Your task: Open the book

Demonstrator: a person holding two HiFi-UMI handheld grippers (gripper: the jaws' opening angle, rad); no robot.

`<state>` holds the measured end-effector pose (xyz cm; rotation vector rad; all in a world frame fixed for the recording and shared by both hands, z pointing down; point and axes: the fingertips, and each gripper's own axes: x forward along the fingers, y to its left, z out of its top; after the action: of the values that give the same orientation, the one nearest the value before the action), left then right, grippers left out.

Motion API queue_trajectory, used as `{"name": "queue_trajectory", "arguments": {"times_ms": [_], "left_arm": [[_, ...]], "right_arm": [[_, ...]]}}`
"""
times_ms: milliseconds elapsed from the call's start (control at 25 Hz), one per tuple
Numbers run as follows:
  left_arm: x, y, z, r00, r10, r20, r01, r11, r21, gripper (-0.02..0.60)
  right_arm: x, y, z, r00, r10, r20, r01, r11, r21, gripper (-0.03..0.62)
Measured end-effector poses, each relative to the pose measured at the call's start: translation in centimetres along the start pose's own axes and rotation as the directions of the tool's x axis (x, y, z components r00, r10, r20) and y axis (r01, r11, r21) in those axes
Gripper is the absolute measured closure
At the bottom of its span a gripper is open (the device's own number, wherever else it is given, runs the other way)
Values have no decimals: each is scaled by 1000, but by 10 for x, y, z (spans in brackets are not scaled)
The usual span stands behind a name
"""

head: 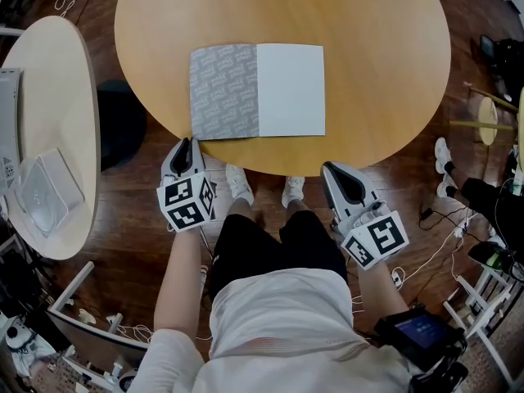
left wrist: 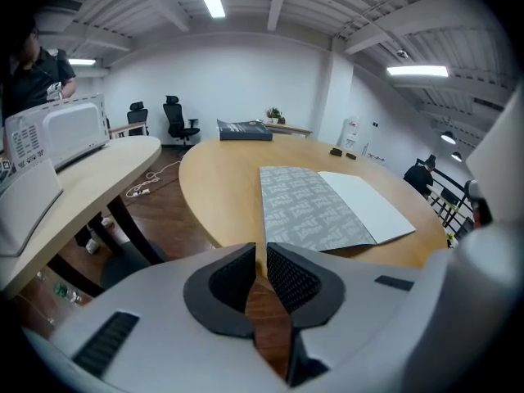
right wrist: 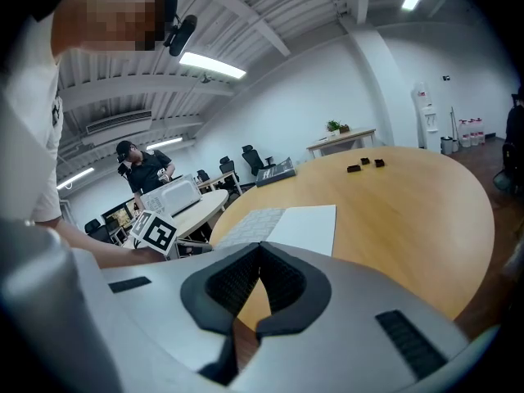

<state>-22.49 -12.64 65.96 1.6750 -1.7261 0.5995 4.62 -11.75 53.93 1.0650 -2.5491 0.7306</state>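
The book (head: 257, 91) lies flat on the round wooden table (head: 377, 72), near its front edge. Its left half is grey and patterned, its right half plain white. My left gripper (head: 187, 144) hangs just off the table edge, below the book's left corner, jaws shut on nothing. My right gripper (head: 332, 170) is also off the edge, to the lower right of the book, shut and empty. In the left gripper view the book (left wrist: 327, 203) lies beyond the left gripper (left wrist: 256, 256). The right gripper view shows the book (right wrist: 286, 223) ahead of the right gripper (right wrist: 260, 248).
A pale oval table (head: 49, 113) with a clear tray (head: 49, 188) and a white appliance stands at the left. A dark book (left wrist: 244, 130) and small black items (right wrist: 367, 164) sit at the far edge. Cables (head: 434, 252) lie on the floor at right.
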Motion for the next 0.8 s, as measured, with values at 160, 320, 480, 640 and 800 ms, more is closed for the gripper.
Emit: {"name": "queue_trajectory", "arguments": {"times_ms": [160,320,480,640,800], "left_arm": [[-14,5,1,1000,10,23,-9,999,-35,546],[-40,-3,28,995,-26,100,31,998,-47,546],[-79,-25,70,977,-80,195,90,995,-39,552],[-115,-45,111,952,-105,289,109,994,2,552],[-156,-72,139,920,-131,368,136,991,12,552]], "right_arm": [[-6,1,1,1000,4,9,-4,1000,0,591],[-11,3,17,999,6,39,-5,1000,-16,591],[-20,4,37,997,4,74,-2,1000,-21,591],[-20,10,59,990,41,132,-36,998,-42,591],[-33,15,78,980,88,176,-75,994,-79,591]]}}
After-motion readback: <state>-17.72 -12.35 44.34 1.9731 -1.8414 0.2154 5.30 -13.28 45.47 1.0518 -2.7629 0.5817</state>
